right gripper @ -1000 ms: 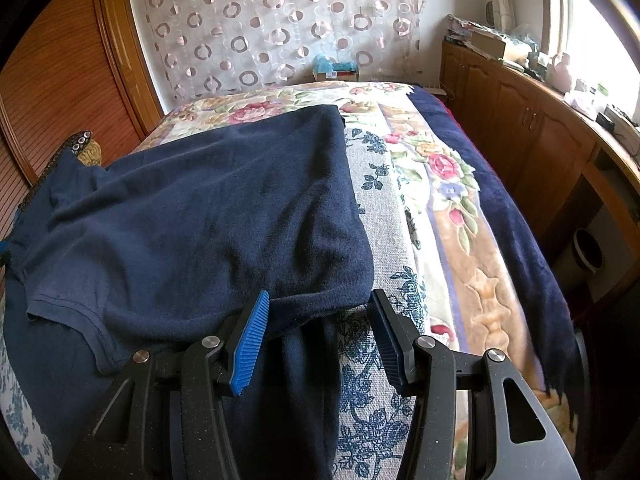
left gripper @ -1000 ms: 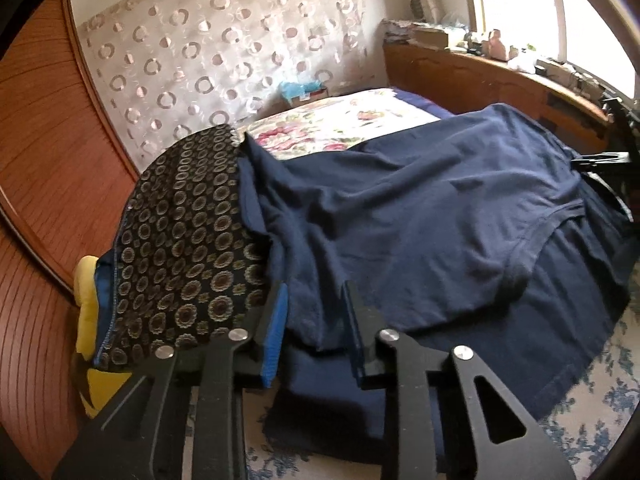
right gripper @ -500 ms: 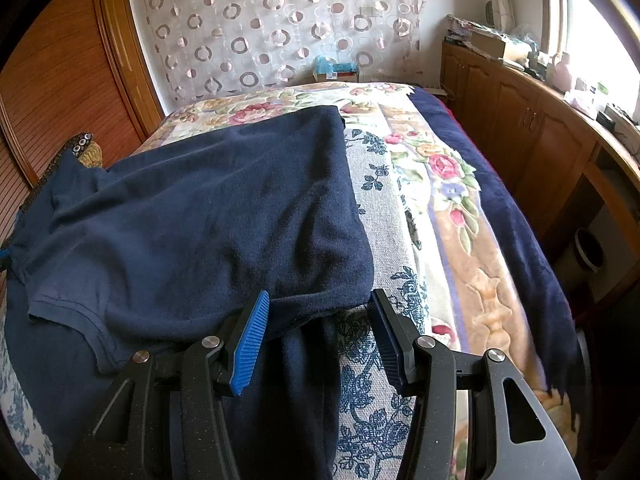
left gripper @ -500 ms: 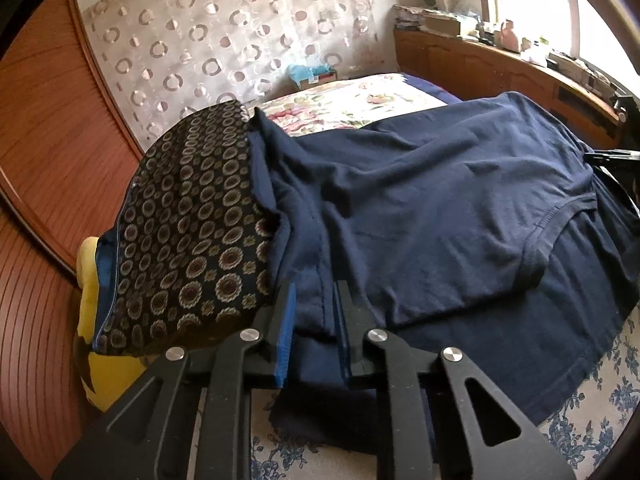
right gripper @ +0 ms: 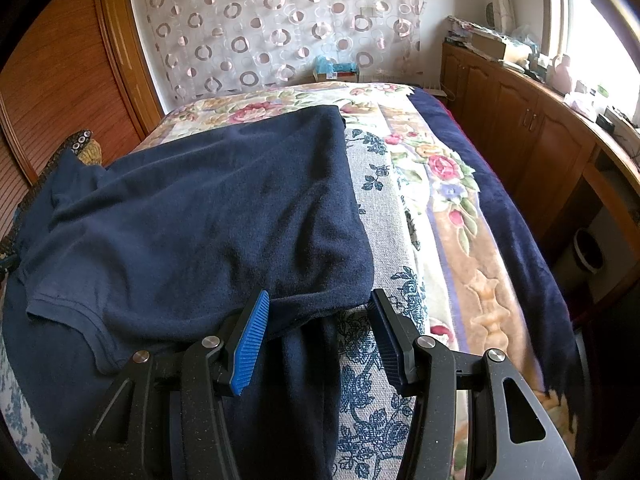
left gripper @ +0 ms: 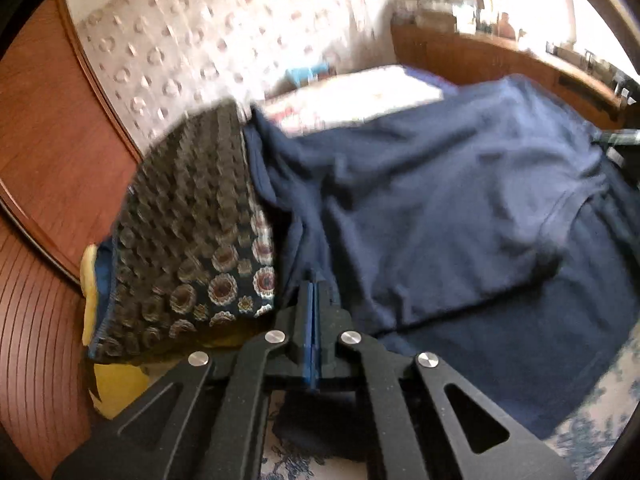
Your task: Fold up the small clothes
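Having just closed left tongs (left gripper: 313, 292) on navy T-shirt (left gripper: 440, 200) edge, securing fold grip; right tongs (right gripper: 318, 320) half-open, astride hem, ungripped.

Shirt (right gripper: 208, 216): spread on the bed (right gripper: 448, 208), left half.
Pillow (left gripper: 192, 240): left of the shirt, at the bed's left edge.
Cabinets (right gripper: 532, 136): along the right wall.
Box (right gripper: 336, 72): beyond the bed's far end.

No legible text anywhere
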{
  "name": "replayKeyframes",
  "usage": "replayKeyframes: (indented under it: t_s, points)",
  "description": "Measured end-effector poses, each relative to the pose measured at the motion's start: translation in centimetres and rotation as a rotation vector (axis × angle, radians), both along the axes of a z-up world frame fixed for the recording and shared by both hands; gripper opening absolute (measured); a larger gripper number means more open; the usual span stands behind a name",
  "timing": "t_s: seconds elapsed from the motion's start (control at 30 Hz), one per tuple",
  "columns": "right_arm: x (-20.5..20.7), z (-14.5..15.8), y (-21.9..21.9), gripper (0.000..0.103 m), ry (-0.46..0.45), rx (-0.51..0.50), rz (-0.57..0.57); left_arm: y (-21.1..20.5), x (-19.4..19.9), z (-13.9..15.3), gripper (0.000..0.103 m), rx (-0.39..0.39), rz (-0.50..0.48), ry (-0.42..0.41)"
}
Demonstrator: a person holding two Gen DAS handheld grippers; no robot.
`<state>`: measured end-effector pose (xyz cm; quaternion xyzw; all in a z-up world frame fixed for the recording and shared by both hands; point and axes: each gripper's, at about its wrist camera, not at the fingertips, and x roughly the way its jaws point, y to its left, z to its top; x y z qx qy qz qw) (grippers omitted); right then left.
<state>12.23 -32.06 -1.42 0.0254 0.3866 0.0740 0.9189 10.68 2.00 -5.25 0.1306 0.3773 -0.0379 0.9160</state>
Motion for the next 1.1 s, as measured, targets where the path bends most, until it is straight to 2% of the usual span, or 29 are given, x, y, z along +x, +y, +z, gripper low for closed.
replayKeyframes:
  t_s: [0.13, 0.27, 0.37, 0.63, 0.67, 0.7, 0.83, 1.0, 1.1]
  points:
    - [-0.2, 0.1, 0.0, 0.043, -0.008, 0.002, 0.006, 0.3, -1.8, 4.5, 0.0, -0.095, -0.021, -0.102]
    - [-0.1, 0.2, -0.2, 0.03, -0.013, 0.016, 0.005, 0.6, -1.8, 6.6, 0.0, -0.129, -0.022, -0.142]
    - [0.0, 0.5, -0.3, 0.025, -0.018, 0.027, 0.007, 0.8, -1.7, 6.7, 0.0, -0.141, -0.017, -0.151]
    - [0.8, 0.6, -0.4, 0.024, 0.01, 0.023, -0.006, 1.0, -2.1, 4.6, 0.0, -0.166, 0.0, -0.127]
    - [0.9, 0.6, -0.3, 0.009, 0.012, 0.024, -0.004, 1.1, -2.1, 4.6, 0.0, -0.172, 0.002, -0.129]
    - [0.9, 0.6, -0.2, 0.006, 0.007, 0.024, 0.002, 1.1, -2.2, 4.6, 0.0, -0.173, 0.003, -0.132]
    - [-0.3, 2.1, 0.4, 0.005, -0.071, -0.007, 0.013, 1.6, -2.6, 5.3, 0.0, -0.176, 0.02, -0.17]
    - [-3.6, 6.7, 0.6, 0.005, -0.208, 0.009, 0.026, 2.6, -3.6, 6.3, 0.0, -0.192, 0.034, -0.203]
    - [-6.4, 8.8, 0.5, 0.005, -0.253, 0.029, 0.052, 3.3, -4.9, 6.6, 0.0, -0.204, 0.035, -0.209]
